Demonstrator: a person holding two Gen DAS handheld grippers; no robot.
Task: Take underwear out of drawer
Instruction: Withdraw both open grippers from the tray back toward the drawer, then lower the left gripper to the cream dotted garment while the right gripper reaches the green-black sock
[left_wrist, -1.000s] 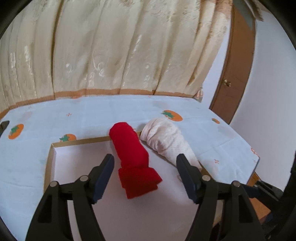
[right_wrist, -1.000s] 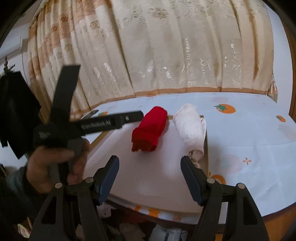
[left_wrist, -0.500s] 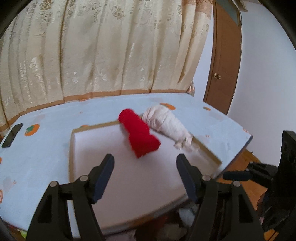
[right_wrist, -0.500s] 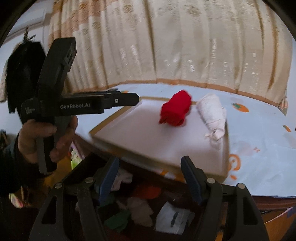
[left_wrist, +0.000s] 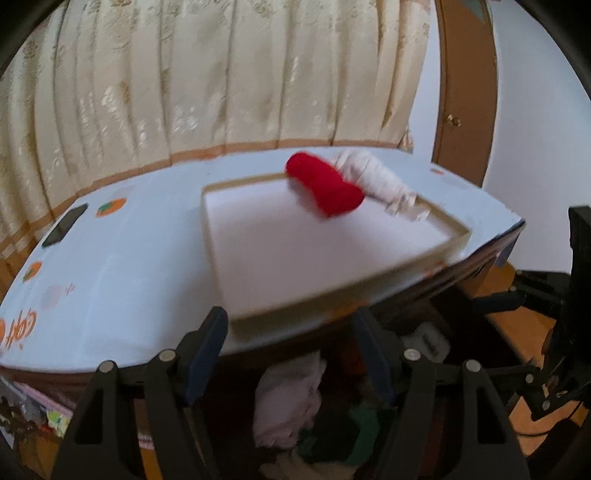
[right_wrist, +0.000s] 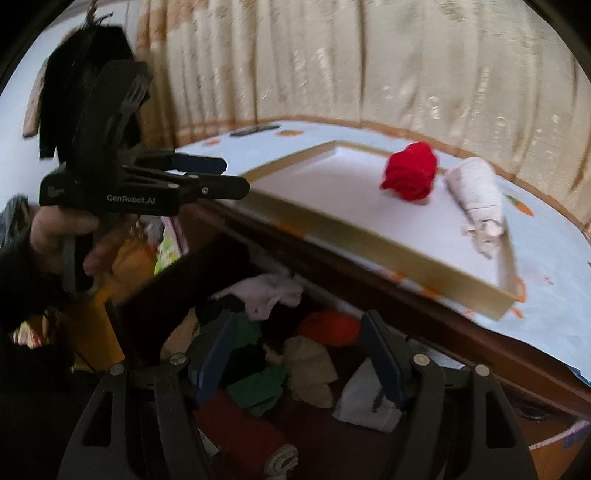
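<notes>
Both grippers, left (left_wrist: 288, 350) and right (right_wrist: 299, 350), fingers released; table (left_wrist: 122, 266) tray (left_wrist: 295, 258) holds red roll (left_wrist: 325, 184) at one o'clock, curtain (left_wrist: 221, 74) behind.

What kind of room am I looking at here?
Probably a bedroom at home. An open drawer is crammed with loose clothes, cream curtains hang to the tabletop, and a wooden door stands at the right. Rolled garments lie on a tray.

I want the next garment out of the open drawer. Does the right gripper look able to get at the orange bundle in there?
Probably yes. The right gripper is open and empty above the drawer, and the orange bundle lies on top of the pile, uncovered, just beyond its fingertips. The left gripper is off to the side.
</notes>
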